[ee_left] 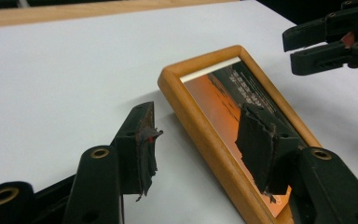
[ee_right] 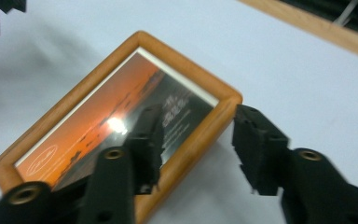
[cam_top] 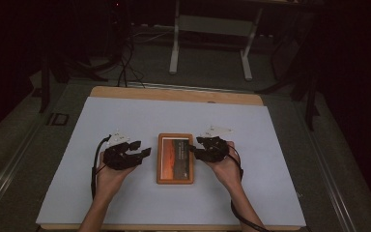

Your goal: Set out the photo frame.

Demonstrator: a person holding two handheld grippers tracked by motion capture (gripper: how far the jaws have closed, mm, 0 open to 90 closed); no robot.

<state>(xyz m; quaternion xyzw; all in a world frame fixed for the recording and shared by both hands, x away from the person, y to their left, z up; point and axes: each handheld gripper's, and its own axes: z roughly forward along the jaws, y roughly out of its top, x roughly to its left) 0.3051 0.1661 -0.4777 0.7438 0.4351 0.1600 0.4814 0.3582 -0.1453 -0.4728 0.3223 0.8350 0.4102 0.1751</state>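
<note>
White table (cam_top: 125, 193), dark room. We see wooden photo frame (cam_top: 175, 158) flat at centre, between left tongs (cam_top: 142, 150) and right tongs (cam_top: 194, 148); both apart, straddling frame edges. Gripper views show sunset print.

The frame (cam_top: 175, 158) is honey-orange wood. Its picture (ee_right: 107, 126) shows an orange sunset with a dark band and small white letters, inside a thin white border. The mat (cam_top: 125, 121) is pale blue-grey. The table (cam_top: 174, 94) edge is light wood. Both grippers (cam_top: 137, 151) (cam_top: 196, 146) are black, with brass-coloured rivets.
</note>
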